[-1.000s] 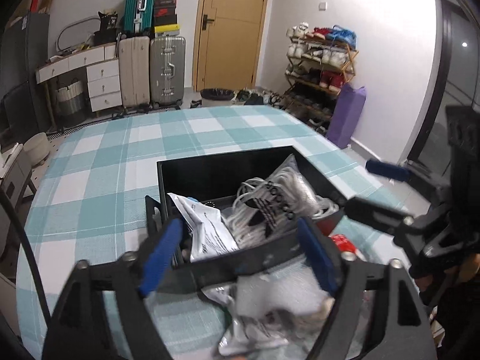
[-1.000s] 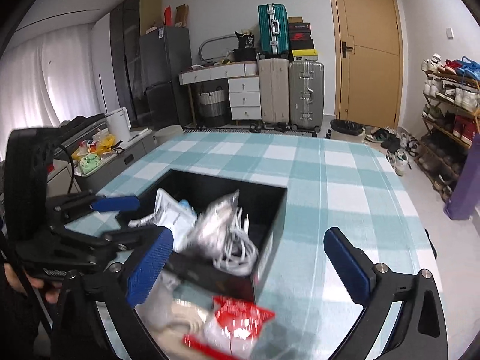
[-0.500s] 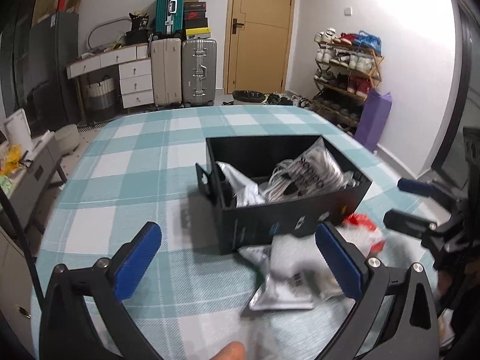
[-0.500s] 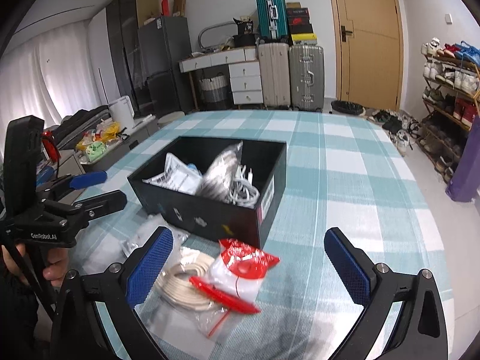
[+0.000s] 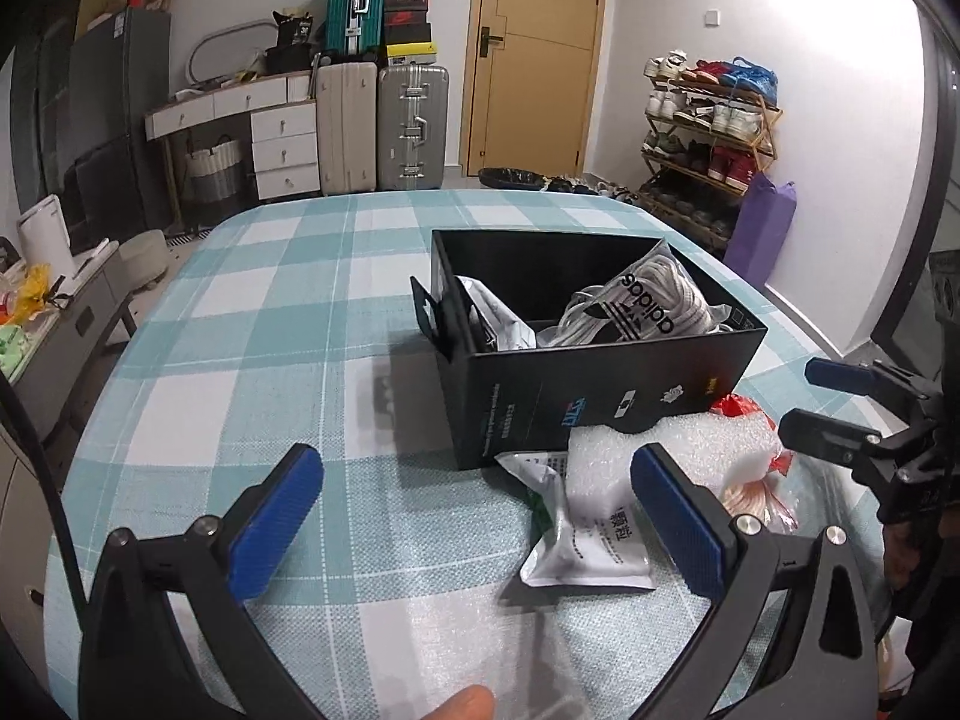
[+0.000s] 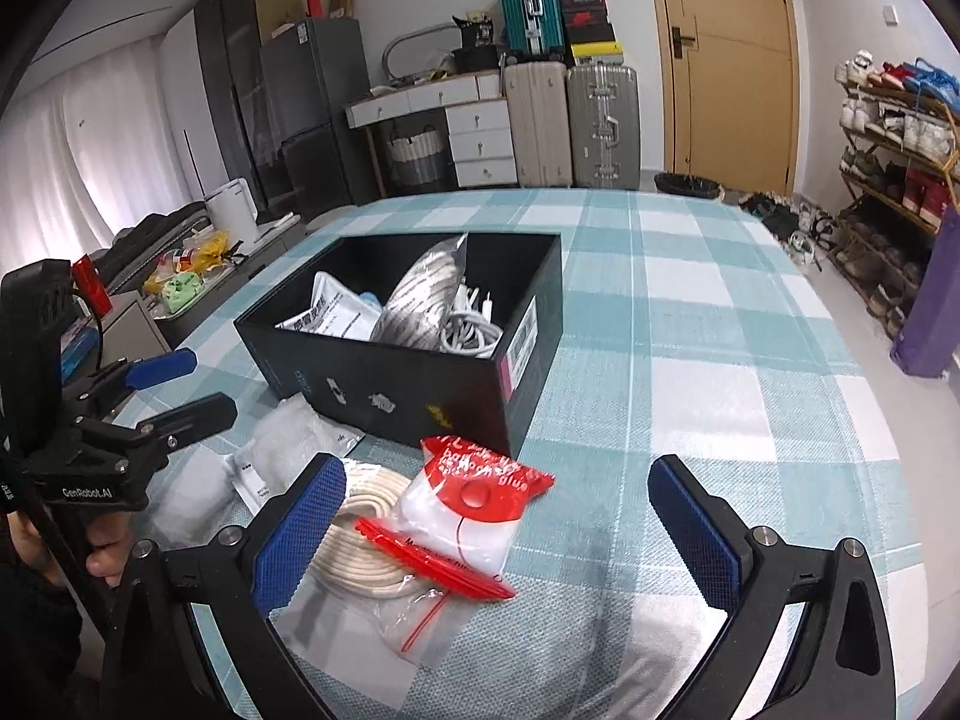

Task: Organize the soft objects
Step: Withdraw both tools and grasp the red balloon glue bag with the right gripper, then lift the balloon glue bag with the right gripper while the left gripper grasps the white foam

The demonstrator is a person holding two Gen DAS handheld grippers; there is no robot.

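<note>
A black box (image 5: pixel 606 402) (image 6: pixel 414 384) stands on the checked tablecloth and holds a bag of white laces (image 5: pixel 648 306) (image 6: pixel 426 294), a white pouch (image 6: pixel 330 315) and white cables (image 6: pixel 468 333). In front of it lie a silver-white pouch (image 5: pixel 591 540), a bubble-wrap bag (image 5: pixel 690 450), a bag of cream rope (image 6: pixel 372 534) and a red-topped white bag (image 6: pixel 474 504). My left gripper (image 5: pixel 480 516) is open and empty, back from the box. My right gripper (image 6: pixel 498 534) is open and empty above the red-topped bag.
The table (image 5: pixel 252 324) (image 6: pixel 690 312) is covered in a teal and white check cloth. Its right edge drops to the floor near a shoe rack (image 6: pixel 888 180) and a purple bag (image 5: pixel 759 234). Suitcases (image 5: pixel 384 120) and a door stand at the back.
Both grippers have drawn back from the box. The left gripper, close over the box a second ago, has opened wider. The loose bags in front of the box are in full view now.
</note>
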